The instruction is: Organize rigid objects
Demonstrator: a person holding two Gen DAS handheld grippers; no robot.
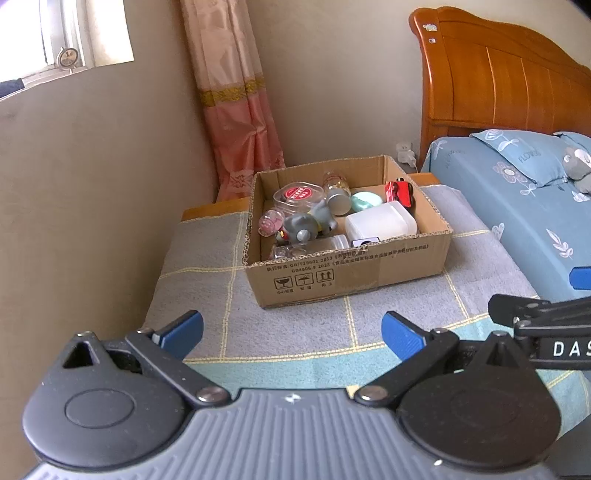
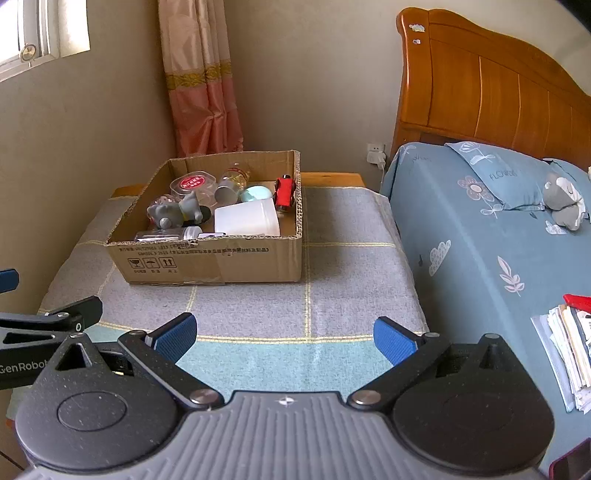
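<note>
L gripper [image 1: 291, 334] & R gripper [image 2: 284, 338] both spread, empty. White plastic jar [image 2: 246, 218] in cardboard box [image 2: 221, 264] prob light, slick; grip sidewalls.

Beige walls, pink curtain [image 1: 236, 110], wooden headboard [image 2: 491, 85], sunlit window [image 1: 55, 33]

Both cameras sit low behind their own tool, looking forward and slightly down across the cloth-covered worktop [image 1: 295, 332] toward the room's corner. The left wrist view sits a little nearer the cardboard box [image 1: 347, 266], which lies centred ahead. The right wrist view stands further right, so the box [image 2: 221, 258] falls left of centre and more of the bed [image 2: 480, 240] shows. Both share the box, worktop, curtain [image 1: 236, 110], headboard [image 2: 480, 92], and a sliver of the other tool at the frame edge.
</note>
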